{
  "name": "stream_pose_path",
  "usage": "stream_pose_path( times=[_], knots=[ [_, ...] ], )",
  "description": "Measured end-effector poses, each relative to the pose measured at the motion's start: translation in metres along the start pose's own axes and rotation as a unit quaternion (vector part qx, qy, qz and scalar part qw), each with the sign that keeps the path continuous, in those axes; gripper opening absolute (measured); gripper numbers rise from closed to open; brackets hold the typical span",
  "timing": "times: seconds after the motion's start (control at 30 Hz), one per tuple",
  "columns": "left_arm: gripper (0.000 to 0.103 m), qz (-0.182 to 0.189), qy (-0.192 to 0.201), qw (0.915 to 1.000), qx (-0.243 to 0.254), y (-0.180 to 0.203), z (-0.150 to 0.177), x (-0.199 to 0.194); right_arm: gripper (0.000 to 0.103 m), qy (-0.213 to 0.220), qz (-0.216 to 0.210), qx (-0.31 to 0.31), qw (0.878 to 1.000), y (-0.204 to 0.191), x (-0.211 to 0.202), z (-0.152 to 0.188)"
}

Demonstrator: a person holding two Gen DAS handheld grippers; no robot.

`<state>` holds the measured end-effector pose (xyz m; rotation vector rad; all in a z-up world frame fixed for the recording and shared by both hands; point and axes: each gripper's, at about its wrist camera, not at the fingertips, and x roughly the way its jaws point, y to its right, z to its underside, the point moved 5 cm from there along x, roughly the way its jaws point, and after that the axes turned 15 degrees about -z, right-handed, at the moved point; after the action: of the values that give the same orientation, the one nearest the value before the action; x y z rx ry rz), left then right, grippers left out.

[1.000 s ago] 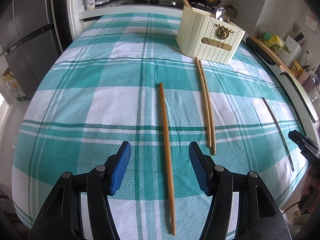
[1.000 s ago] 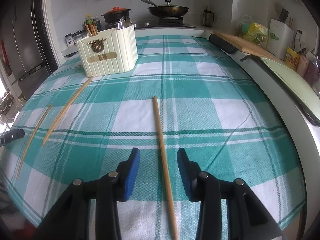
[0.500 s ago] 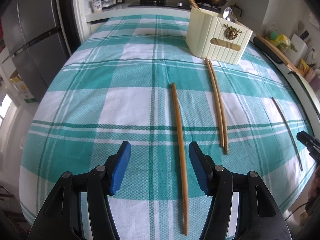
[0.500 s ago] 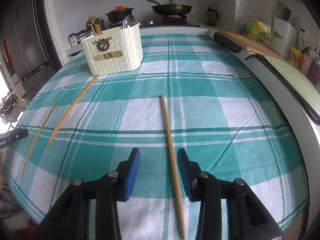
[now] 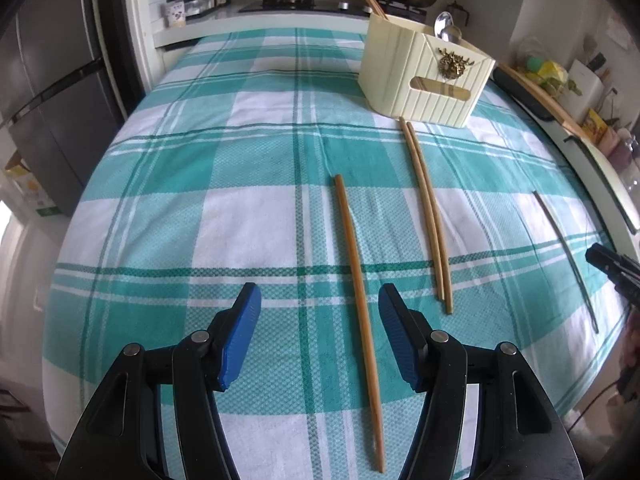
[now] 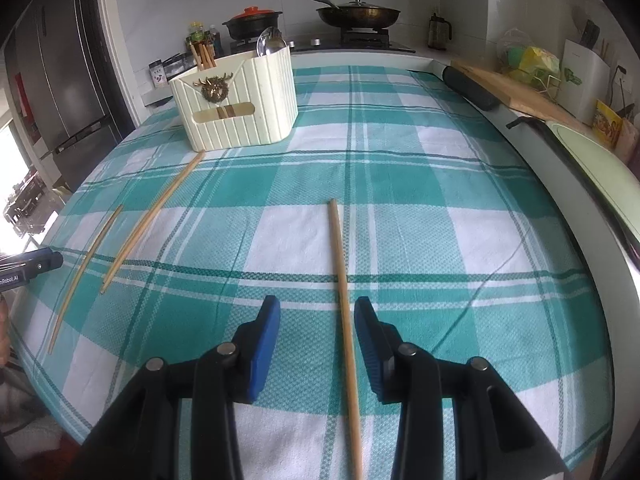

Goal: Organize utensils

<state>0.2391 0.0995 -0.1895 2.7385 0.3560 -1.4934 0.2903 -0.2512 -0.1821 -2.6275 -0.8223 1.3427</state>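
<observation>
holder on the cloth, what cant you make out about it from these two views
- Holder contents: both views, its wall hides all but chopstick tops and a spoon bowl; no count possible.
- Slot: brown shapes behind it, too small to identify.
- Gold emblem: too small to read.

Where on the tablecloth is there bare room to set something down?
The widest bare patch lies right of the single chopstick, out to the counter edge. There is also room on the cloth left of the holder toward the fridge. It is crowded in front of the holder, around the chopstick pair.
</observation>
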Motion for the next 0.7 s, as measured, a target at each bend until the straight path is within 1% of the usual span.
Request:
stream_pose_path(
  times=[0.07, 0.1, 0.17, 0.27, 0.37, 0.43, 0.57, 0.63, 0.67, 0.7],
  knots=[
    [0.072, 0.02, -0.006, 0.9997, 0.01, 0.001, -0.007, 0.004, 0.039, -0.035, -0.019, 0.005, 0.999, 0.006, 0.009, -0.007],
    [0.072, 0.028, -0.013, 0.9994, 0.018, 0.003, -0.011, 0.009, 0.039, -0.052, -0.024, 0.0, 0.998, 0.007, 0.015, -0.01],
    [0.072, 0.035, -0.031, 0.9983, 0.036, 0.01, -0.016, 0.021, 0.039, -0.085, -0.02, -0.016, 0.996, 0.008, 0.029, -0.016],
    [0.072, 0.03, -0.046, 0.9968, 0.058, 0.018, -0.024, 0.04, 0.039, -0.114, -0.012, -0.03, 0.993, 0.01, 0.045, -0.027],
    [0.07, 0.031, -0.068, 0.9952, 0.062, 0.021, -0.033, 0.057, 0.039, -0.145, -0.004, -0.03, 0.989, 0.016, 0.062, -0.036],
    [0.068, 0.021, -0.078, 0.9943, 0.07, 0.022, -0.037, 0.066, 0.039, -0.157, 0.0, -0.029, 0.987, 0.021, 0.069, -0.04],
    [0.066, -0.009, -0.073, 0.9925, 0.097, 0.029, -0.047, 0.074, 0.039, -0.167, 0.001, -0.038, 0.985, 0.022, 0.083, -0.053],
    [0.061, -0.014, -0.074, 0.9919, 0.102, 0.033, -0.053, 0.078, 0.039, -0.172, 0.002, -0.042, 0.984, 0.021, 0.092, -0.062],
    [0.051, -0.016, -0.074, 0.9918, 0.103, 0.036, -0.057, 0.079, 0.038, -0.17, 0.005, -0.047, 0.984, 0.02, 0.096, -0.067],
    [0.037, -0.015, -0.072, 0.9917, 0.105, 0.038, -0.06, 0.079, 0.026, -0.169, 0.008, -0.051, 0.984, 0.02, 0.1, -0.071]
  ],
)
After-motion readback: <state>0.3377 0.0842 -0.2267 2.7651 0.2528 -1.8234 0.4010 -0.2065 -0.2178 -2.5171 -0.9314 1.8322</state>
